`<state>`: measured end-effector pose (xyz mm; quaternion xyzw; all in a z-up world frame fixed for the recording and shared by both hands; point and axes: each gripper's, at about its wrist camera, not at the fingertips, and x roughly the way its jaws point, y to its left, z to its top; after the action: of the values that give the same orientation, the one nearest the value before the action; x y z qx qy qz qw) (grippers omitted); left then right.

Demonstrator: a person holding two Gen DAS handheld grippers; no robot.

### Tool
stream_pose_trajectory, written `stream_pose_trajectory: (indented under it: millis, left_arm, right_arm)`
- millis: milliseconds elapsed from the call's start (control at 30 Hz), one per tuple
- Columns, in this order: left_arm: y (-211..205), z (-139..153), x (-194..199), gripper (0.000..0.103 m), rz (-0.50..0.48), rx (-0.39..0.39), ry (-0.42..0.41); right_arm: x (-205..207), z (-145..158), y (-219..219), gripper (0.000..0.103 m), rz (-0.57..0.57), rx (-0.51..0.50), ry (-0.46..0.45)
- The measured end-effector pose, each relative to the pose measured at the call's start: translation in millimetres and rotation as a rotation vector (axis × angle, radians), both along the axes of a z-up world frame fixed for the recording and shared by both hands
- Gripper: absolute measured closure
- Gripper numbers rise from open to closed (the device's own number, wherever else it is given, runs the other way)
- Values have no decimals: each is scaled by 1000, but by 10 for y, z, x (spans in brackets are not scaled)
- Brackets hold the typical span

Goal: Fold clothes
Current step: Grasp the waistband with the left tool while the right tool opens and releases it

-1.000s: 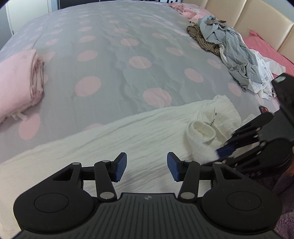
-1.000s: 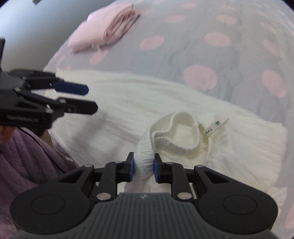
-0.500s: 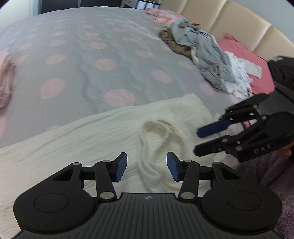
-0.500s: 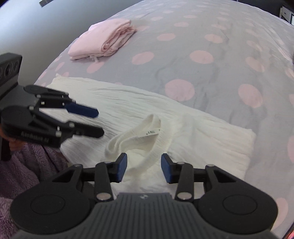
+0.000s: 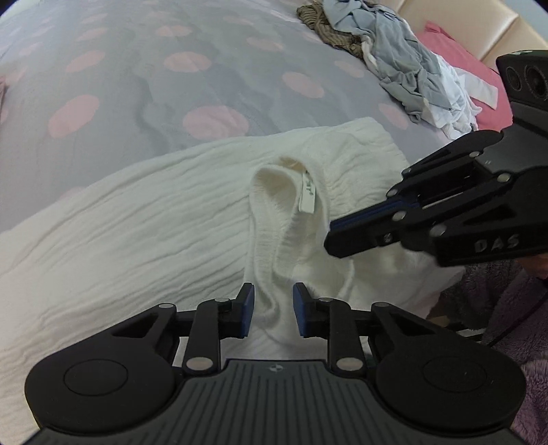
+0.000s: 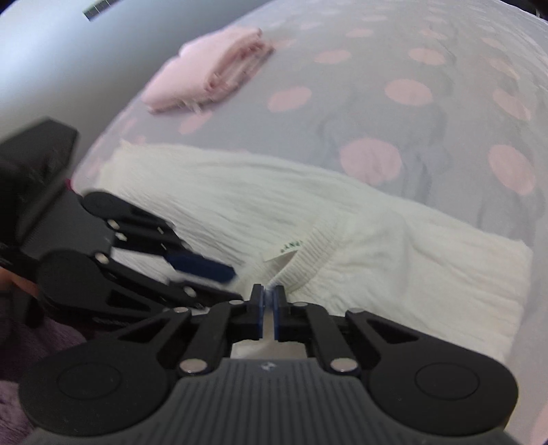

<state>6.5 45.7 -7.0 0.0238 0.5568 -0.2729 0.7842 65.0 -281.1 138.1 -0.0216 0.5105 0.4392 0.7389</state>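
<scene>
1. Two grippers are working at the neckband (image 5: 274, 239) of a cream sweater (image 5: 137, 226), which is lying spread across the near edge of a grey bedspread (image 5: 144, 85) with pink dots.
2. Left gripper (image 5: 273, 309) is closing its jaws around the near loop of the neckband; the ribbed cloth is sitting between the blue pads (image 5: 247, 309), yet a gap is showing on either side, so nothing is being pinched.
3. Right gripper (image 6: 269, 303) is standing with its jaws all but shut on the edge of the neckband, just below the label (image 6: 284, 250); in the left view it is reaching in from the right, beside the collar.
4. Step in hand, as judged: both tools are taking hold of the collar so the garment can be lifted or straightened before its first fold.
5. Next move, as judged, is calling for the left jaws to finish closing on the rib, then for both hands to be moving together, keeping the neckline taut so the knit is not bunching.
6. Also lying on the bed: a folded pink garment (image 6: 209, 72) well apart at the far side, and an unfolded pile (image 5: 404, 58) of clothes near the headboard (image 5: 479, 24).
</scene>
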Motion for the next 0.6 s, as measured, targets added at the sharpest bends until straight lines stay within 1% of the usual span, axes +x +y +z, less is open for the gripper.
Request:
stream_pose_trajectory:
  millis: [33,133,267,333,400,433,467,533,567,600]
  left_arm:
    - [48,-9,-2,81,22,4,8]
    - [176,-2,-14,81,76,-7,17]
    - [226,76,-39,80,97,-21,-19]
    - [244,115,-33,76,113,-28,-39]
    - [255,143,-9,70,132,-35,-53]
    - [256,153,7,68,138,-37,-56]
    - [248,161,20,65,140,-40,-59]
    - [229,176,25,62,132,-54,-64]
    - [212,186,20,59,125,-60,-69]
    - [197,194,11,55,119,-66,-74]
  right_arm:
    - [12,10,25,97,-1,16,11]
    - [34,-61,146,97,0,-28,2]
    - [77,-222,291,97,-2,-56,34]
    - [26,-287,385,97,38,-76,23]
    - [-29,-330,455,96,72,-90,3]
    - [-56,-338,473,93,85,-91,-11]
    - [-68,-328,481,92,92,-93,-21]
    - [-90,-271,461,89,108,-100,-44]
    - [-101,-241,451,86,116,-103,-55]
    - [-127,-198,428,75,126,-111,-68]
